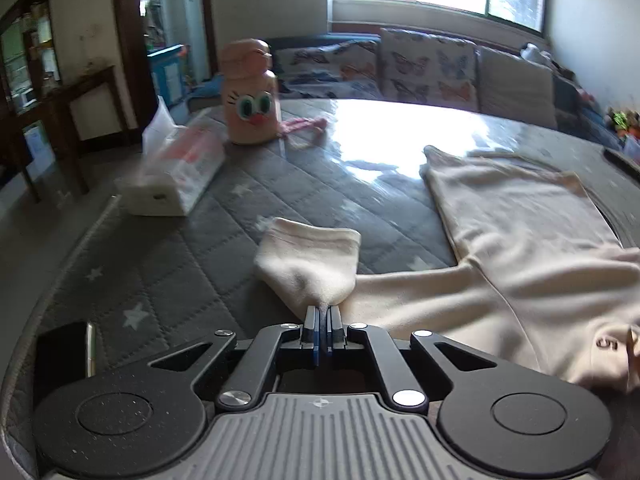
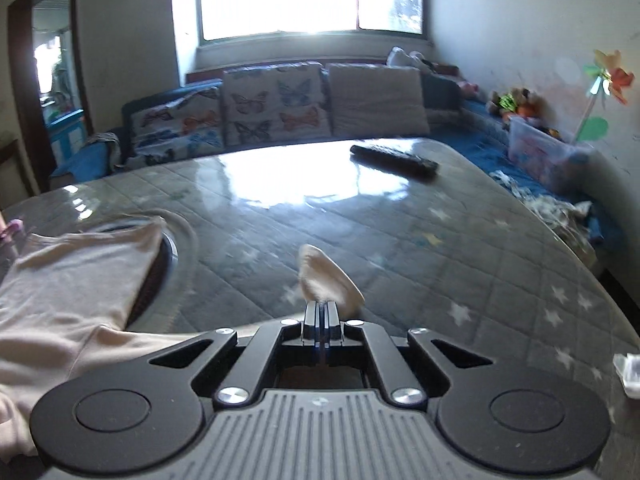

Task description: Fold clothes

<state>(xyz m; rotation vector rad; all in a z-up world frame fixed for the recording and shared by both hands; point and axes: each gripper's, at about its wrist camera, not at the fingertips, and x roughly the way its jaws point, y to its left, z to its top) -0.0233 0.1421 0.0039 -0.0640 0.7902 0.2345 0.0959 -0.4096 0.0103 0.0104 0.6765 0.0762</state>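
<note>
A cream long-sleeved top (image 1: 520,240) lies spread on a grey quilted star-pattern table cover (image 1: 168,264). My left gripper (image 1: 322,312) is shut on the cuff end of one sleeve (image 1: 310,264), which bunches up in front of the jaws. In the right wrist view the top's body (image 2: 68,280) lies at the left. My right gripper (image 2: 321,308) is shut on the other sleeve's cuff (image 2: 326,276), lifted a little above the cover.
A tissue box (image 1: 176,172), a pink bottle with cartoon eyes (image 1: 250,92) and a pink cord stand at the far left. A black remote (image 2: 394,160) lies far right. A phone (image 1: 66,356) lies near left. A sofa with butterfly cushions (image 2: 276,108) stands behind.
</note>
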